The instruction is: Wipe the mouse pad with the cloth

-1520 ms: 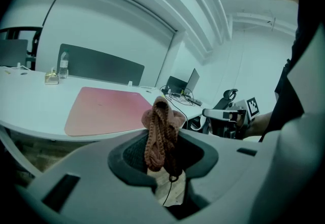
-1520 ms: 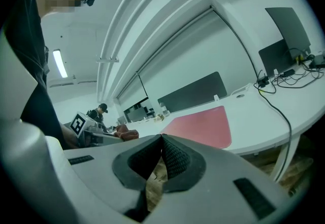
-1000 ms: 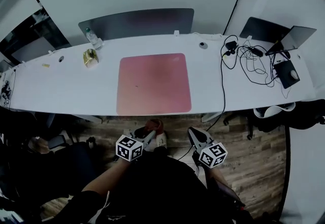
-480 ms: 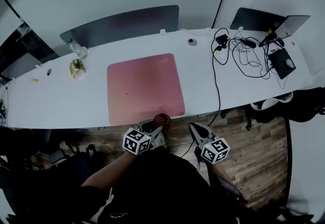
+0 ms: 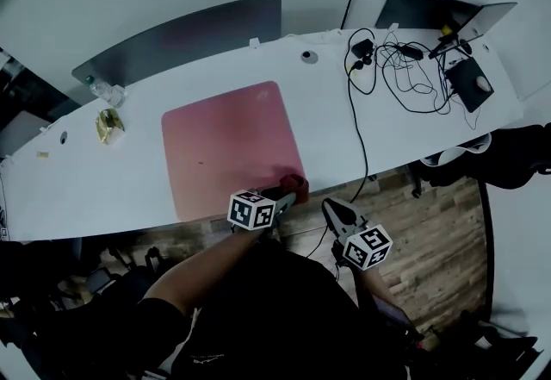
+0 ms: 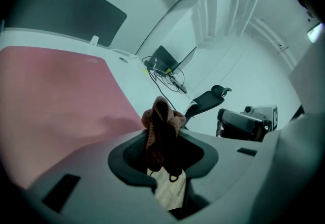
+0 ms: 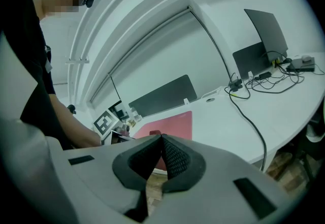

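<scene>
The pink mouse pad (image 5: 225, 146) lies on the white desk (image 5: 362, 128), in front of me. My left gripper (image 5: 286, 194) is shut on a bunched reddish-brown cloth (image 5: 296, 183) and sits at the pad's near right corner. In the left gripper view the cloth (image 6: 161, 124) sticks up from between the jaws, with the pad (image 6: 51, 91) spreading to the left. My right gripper (image 5: 332, 209) hangs off the desk's near edge over the floor, jaws shut on nothing. From the right gripper view the pad (image 7: 175, 124) shows beyond its closed tips (image 7: 161, 140).
Tangled black cables (image 5: 400, 68) and a laptop (image 5: 435, 12) crowd the desk's far right. A dark panel (image 5: 181, 38) stands along the back edge. A bottle (image 5: 108, 92) and a small gold object (image 5: 109, 124) sit at the far left. An office chair (image 6: 209, 98) stands beyond the desk.
My left gripper has carried the cloth forward from below the desk edge to the pad's near right corner. The right gripper has shifted a little. The head view has swung.
</scene>
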Demonstrator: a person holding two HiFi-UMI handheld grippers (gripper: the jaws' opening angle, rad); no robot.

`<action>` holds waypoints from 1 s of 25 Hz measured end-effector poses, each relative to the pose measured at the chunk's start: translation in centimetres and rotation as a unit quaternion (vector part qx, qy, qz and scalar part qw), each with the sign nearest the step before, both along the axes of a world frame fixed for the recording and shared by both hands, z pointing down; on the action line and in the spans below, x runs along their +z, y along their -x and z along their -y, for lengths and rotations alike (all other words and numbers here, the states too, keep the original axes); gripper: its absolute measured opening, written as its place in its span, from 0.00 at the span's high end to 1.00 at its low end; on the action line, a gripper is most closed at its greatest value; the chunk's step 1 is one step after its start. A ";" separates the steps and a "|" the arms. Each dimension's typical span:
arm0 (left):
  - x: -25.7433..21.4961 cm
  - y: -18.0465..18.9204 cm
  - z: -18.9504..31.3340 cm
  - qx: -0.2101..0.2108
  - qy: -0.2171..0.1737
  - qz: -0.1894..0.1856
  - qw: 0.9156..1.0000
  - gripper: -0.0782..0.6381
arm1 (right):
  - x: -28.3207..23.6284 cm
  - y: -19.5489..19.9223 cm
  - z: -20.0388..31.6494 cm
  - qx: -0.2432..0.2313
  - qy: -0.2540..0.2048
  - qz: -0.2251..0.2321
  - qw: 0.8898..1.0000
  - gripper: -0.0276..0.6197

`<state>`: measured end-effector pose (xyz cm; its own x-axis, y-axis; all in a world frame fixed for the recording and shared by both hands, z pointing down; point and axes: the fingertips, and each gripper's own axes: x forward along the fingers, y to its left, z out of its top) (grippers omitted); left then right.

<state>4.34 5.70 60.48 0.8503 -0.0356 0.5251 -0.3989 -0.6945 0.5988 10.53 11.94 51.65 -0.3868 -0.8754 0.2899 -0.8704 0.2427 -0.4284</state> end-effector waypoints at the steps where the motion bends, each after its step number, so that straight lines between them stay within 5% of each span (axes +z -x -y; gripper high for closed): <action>1: 0.4 -0.6 0.3 0.002 0.006 0.003 1.000 0.72 | 0.0 -0.2 0.2 0.003 0.001 -0.001 1.000 0.92; 8: 2.8 -3.9 1.5 -0.007 0.068 0.024 0.997 0.72 | 0.3 -0.8 0.3 0.019 0.016 -0.005 1.000 0.92; 16: 4.2 -3.2 2.5 -0.010 0.054 0.100 0.993 0.73 | 0.8 -0.3 1.1 0.018 0.026 -0.007 0.999 0.92; 25: 4.3 0.4 3.2 -0.018 0.070 0.116 0.991 0.73 | 0.9 1.0 3.5 -0.018 0.026 -0.010 0.999 0.92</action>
<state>3.90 2.47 64.75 0.7058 0.0236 0.7080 -0.5599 -0.5938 0.5779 9.57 8.47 52.57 -0.4107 -0.8450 0.3424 -0.8703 0.2514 -0.4235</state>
